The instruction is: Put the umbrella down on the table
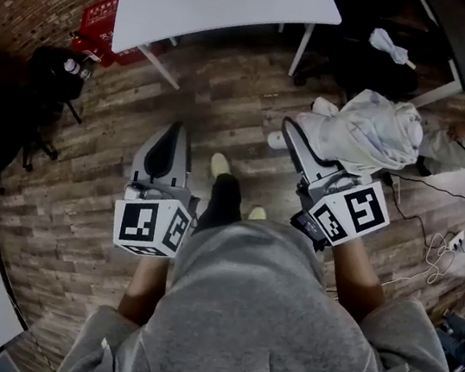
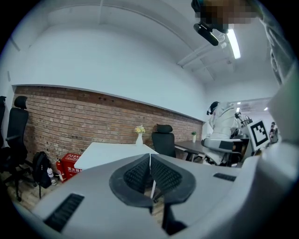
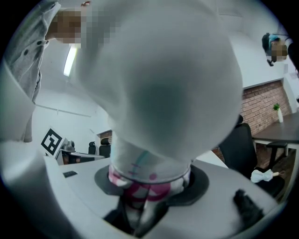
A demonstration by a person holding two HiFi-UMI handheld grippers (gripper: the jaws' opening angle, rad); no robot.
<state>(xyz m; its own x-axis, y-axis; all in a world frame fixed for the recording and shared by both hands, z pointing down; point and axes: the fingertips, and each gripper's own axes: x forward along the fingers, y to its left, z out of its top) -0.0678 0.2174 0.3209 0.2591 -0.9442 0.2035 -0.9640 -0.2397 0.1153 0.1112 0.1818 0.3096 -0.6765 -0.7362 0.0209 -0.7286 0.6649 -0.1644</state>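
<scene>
Being clamped in the right tool (image 3: 149, 182), the umbrella (image 3: 156, 93) is being kept up off the wooden floor (image 1: 227, 110) and out ahead of the person's body, well apart from the white desk (image 1: 227, 0) it is meant for. The jaws of that tool are standing fairly wide, yet they are not empty: the gathered white fabric with its pink print is being pressed between them. The loose bulk of the canopy is being left to billow above and in front of the lens. The grip is probably being taken at this gathered part because a soft, folded umbrella offers little else that is firm.

In the head view the pale bundle is being shown draped over the front of the right tool, so its weight is being borne from below rather than left to hang.

The left tool (image 2: 150, 173) is being held with its jaws closed together and nothing between them. It is being kept beside the other one and aimed toward the desk, presumably so that it is free to steady the fabric when needed.

No part of the umbrella is being rested on the desk yet, so the placing is judged as not begun.
</scene>
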